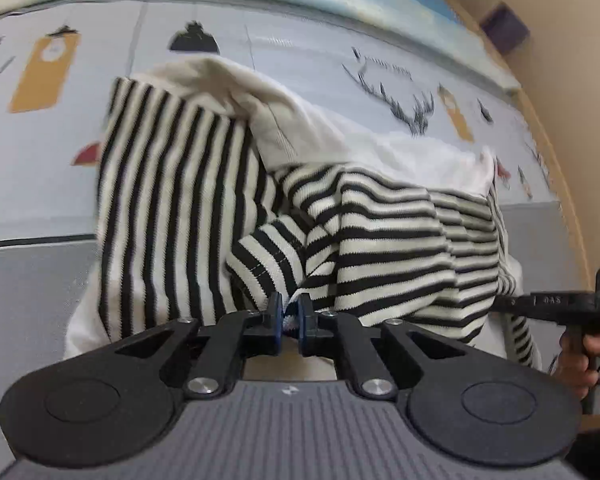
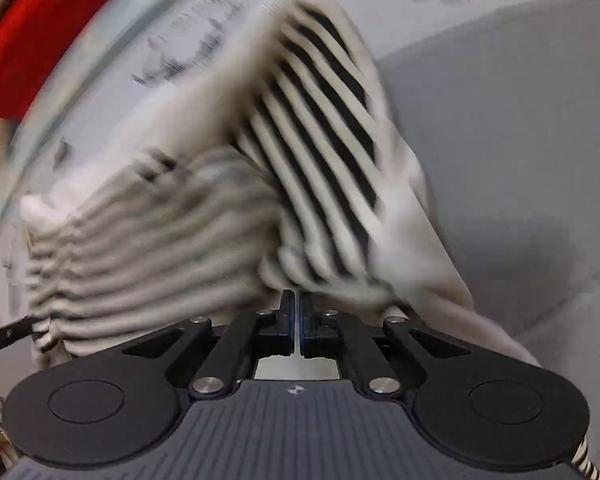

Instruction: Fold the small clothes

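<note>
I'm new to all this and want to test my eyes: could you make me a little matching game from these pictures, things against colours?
Things:
1. garment
2. mat
3. cloth at the upper left of the right wrist view
4. tag print on the mat

Colours:
A. red
B. orange
C. black and cream stripes
D. pale grey-blue

Pairs: 1-C, 2-D, 3-A, 4-B

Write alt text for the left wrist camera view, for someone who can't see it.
A handheld left gripper pinches the edge of a black-and-white striped garment lying rumpled on a pale printed mat. At the right edge, a hand holds the right gripper at the same garment.
</note>
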Demonstrator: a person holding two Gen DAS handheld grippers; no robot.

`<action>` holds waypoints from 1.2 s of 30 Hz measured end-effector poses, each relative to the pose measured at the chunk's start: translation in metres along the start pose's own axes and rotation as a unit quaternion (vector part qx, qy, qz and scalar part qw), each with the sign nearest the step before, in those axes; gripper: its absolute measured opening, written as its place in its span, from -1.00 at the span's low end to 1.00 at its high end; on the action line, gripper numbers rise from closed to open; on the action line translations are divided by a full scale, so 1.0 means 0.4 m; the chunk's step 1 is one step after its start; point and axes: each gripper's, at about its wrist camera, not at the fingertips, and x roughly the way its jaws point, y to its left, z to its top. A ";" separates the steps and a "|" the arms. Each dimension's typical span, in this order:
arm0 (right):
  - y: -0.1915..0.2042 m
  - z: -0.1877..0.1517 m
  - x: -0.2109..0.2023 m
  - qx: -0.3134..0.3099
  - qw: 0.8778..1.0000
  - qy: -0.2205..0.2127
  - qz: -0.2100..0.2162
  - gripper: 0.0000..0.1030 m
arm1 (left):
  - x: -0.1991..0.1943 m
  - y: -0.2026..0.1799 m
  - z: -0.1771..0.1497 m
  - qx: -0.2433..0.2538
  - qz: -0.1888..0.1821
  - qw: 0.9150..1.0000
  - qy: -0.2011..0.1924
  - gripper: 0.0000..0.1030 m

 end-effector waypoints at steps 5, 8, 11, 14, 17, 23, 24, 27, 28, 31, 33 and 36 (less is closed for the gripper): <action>0.015 0.020 -0.066 -0.001 0.994 -0.063 0.092 -0.52 | -0.047 0.033 0.011 -0.075 -0.019 0.996 -0.038 0.30; 0.030 0.032 -0.046 -0.003 0.995 -0.062 0.076 -0.08 | 0.006 0.045 0.014 -0.103 -0.022 0.994 -0.016 0.27; 0.043 0.032 -0.001 -0.010 0.998 -0.042 0.052 -0.18 | 0.052 0.028 0.008 -0.097 -0.027 0.995 -0.005 -0.30; 0.064 0.031 0.005 -0.017 0.997 -0.058 0.058 -0.99 | 0.043 0.000 0.022 -0.058 -0.023 0.998 -0.015 -0.82; 0.099 0.036 -0.070 -0.047 0.989 -0.129 0.056 -0.99 | -0.024 -0.003 0.024 -0.040 -0.029 0.997 -0.066 -0.85; 0.052 0.025 -0.014 -0.052 0.996 -0.077 0.004 -0.97 | 0.049 0.004 -0.031 -0.019 0.066 0.997 -0.018 -0.79; 0.051 0.017 -0.008 -0.055 0.996 -0.069 -0.002 -0.94 | 0.017 -0.010 -0.027 -0.009 0.073 0.996 -0.050 -0.77; 0.078 -0.010 -0.065 -0.089 0.988 -0.121 -0.020 -0.85 | -0.068 -0.077 -0.038 0.063 0.094 0.983 -0.143 -0.69; 0.087 -0.026 -0.095 -0.106 0.984 -0.142 -0.023 -0.85 | -0.073 -0.096 -0.051 0.083 0.081 0.981 -0.156 -0.67; 0.104 -0.046 -0.134 -0.146 0.972 -0.184 -0.012 -0.85 | -0.036 -0.127 -0.087 0.109 0.052 0.982 -0.144 -0.67; 0.108 -0.051 -0.121 -0.154 0.972 -0.172 0.036 -0.85 | 0.015 -0.134 -0.109 0.129 0.066 0.982 -0.119 -0.66; 0.104 -0.064 -0.039 -0.179 0.979 -0.090 0.027 -0.85 | 0.114 -0.090 -0.133 0.136 0.165 0.977 -0.013 -0.67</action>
